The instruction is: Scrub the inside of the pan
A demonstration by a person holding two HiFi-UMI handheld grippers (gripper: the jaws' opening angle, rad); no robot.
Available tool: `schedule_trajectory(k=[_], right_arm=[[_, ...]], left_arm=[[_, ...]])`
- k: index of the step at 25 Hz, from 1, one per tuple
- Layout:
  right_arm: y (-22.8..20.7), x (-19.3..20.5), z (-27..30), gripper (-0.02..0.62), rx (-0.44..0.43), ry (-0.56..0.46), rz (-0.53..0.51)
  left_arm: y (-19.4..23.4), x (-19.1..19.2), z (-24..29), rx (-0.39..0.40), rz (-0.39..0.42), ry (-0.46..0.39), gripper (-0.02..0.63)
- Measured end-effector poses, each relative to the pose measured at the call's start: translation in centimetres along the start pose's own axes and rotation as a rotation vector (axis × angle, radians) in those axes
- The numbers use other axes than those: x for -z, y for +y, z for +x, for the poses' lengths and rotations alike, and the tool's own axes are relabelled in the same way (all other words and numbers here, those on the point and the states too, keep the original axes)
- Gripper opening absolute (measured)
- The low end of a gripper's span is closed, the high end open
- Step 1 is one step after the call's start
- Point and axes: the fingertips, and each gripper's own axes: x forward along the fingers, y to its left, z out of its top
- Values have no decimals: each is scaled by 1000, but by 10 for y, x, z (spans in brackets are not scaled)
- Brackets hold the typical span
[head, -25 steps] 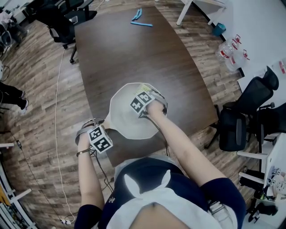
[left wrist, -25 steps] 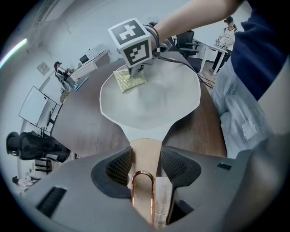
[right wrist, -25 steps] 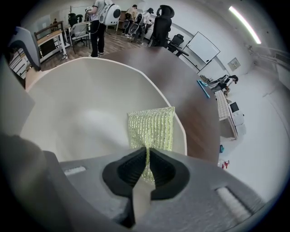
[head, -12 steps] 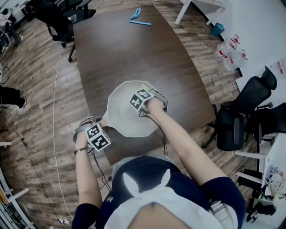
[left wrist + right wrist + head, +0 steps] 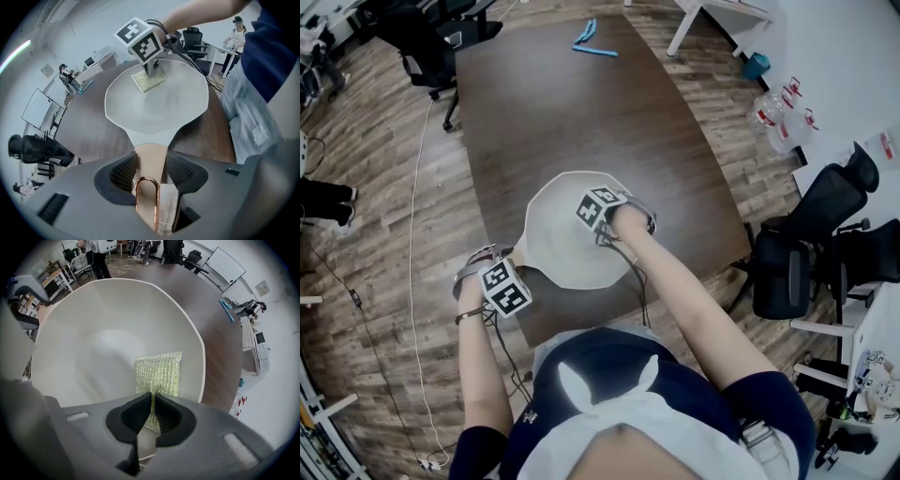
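The pan sits on the bench, near its front edge. The left gripper has its jaws clenched on the handle, likely so the pan cannot slide. The right gripper pinches a pad in its jaws, laid on the pan's inner wall for scrubbing.

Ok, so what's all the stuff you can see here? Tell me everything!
pan: one, white with tan handle, near end of table
scouring pad: one, sparkly yellow-green, inside pan, far from handle
table: one, dark brown, mid-room
blue object: one or two, light blue, table's far end
office chairs: several, black, around table
plastic bottles: a few, clear, floor at right
cable: one, white, floor at left
left gripper: grey, shut on pan's handle
right gripper: grey, shut on scouring pad
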Motion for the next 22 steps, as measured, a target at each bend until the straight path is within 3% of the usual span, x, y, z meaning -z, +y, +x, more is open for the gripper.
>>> schedule_trajectory(k=[10,22], right_arm=[[14,22,5,25,-90,125,-11],[30,39,6,25,-147,200,-89]], left_arm=[[0,2,2,-7,-3,0,204],[-2,-1,2,-8,-4,3,204]])
